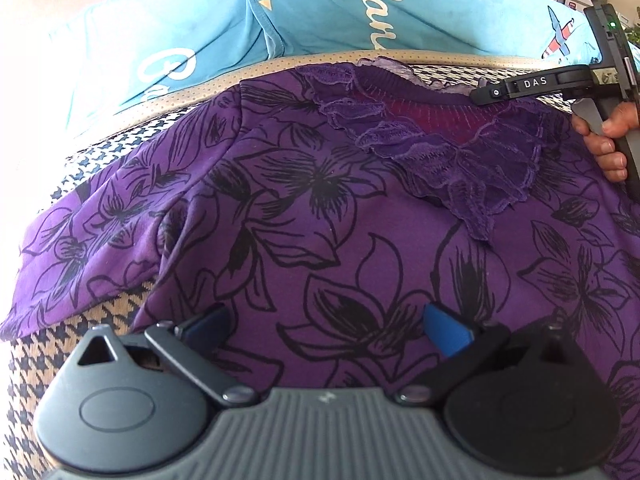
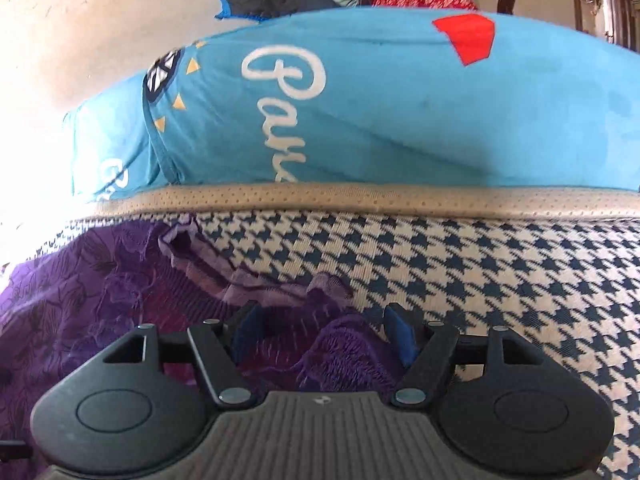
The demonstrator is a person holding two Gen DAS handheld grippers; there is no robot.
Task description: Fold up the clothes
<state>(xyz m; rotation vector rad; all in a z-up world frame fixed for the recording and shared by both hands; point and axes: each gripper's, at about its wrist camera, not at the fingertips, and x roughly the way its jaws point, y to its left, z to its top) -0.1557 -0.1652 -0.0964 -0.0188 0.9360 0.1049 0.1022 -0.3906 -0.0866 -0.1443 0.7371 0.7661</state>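
A houndstooth-patterned mattress (image 2: 500,280), navy on cream with a tan perforated border, fills the lower half of both views. Behind it, at twelve o'clock, lies a turquoise sheet (image 2: 360,112) printed with white script and a red patch. On the mattress a purple floral blouse (image 1: 320,208) is spread flat, black flower outlines all over it; its ruffled lace neckline (image 1: 460,152) points toward one o'clock in the left wrist view, and one sleeve trails off toward nine o'clock.

The left gripper (image 1: 326,326) hangs over the blouse's lower front at six o'clock, its blue-padded fingers spread wide with only flat cloth below them (nothing pinched). The right gripper (image 2: 324,338) sits at the collar edge, where the purple ruffle meets bare houndstooth; its fingers stand apart, the ruffled fabric lying loose between them without being squeezed. From the left wrist view, the right gripper appears at two o'clock beside the neckline, with the person's hand (image 1: 604,140) wrapped round its handle.
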